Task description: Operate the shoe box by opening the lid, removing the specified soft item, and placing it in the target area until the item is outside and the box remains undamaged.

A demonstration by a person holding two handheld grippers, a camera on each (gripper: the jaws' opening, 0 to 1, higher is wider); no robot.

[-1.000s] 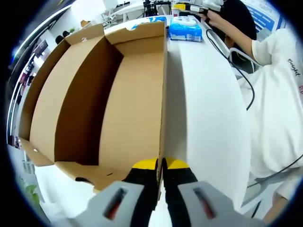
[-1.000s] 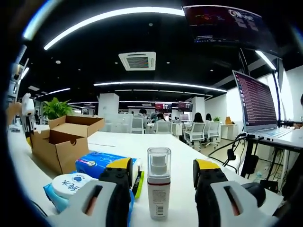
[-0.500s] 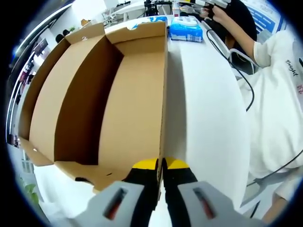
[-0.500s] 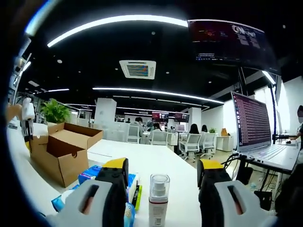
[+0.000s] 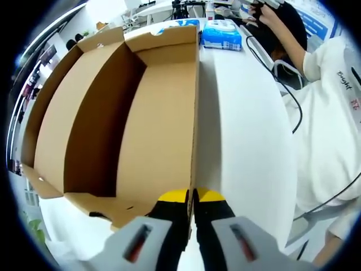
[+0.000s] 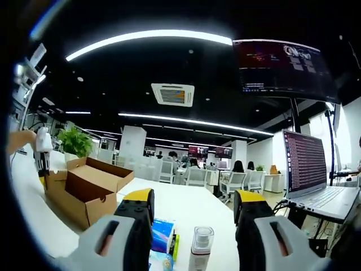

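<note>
At the bottom of the left gripper view, the left gripper (image 5: 192, 197) has its yellow-tipped jaws pinched on the thin edge of the shoe box's lid (image 5: 161, 121), which stands open beside the empty-looking box cavity (image 5: 93, 121). No soft item is visible inside that cavity from here; the floor of it is in shadow, so I cannot be sure. Just right of the lid lies the bare white table (image 5: 248, 135), and at its far end sits a blue tissue pack (image 5: 221, 33), likely the soft item in question, though that is a judgement. Beyond it a person in a white shirt (image 5: 330, 113) sits with cables trailing across the table.

In the right gripper view, the right gripper (image 6: 193, 208) has its jaws spread wide with nothing between them, raised above a small spray bottle (image 6: 201, 247) and the same blue pack (image 6: 162, 236) just left of it. Farther back the shoe box (image 6: 82, 189) stands open, with the other gripper (image 6: 43, 152) at its left edge.

The risk lies in the cardboard pinch: pulling the lid back past its hinge would crease or tear it. Descending carelessly, the right gripper could also topple the bottle beside the pack.
</note>
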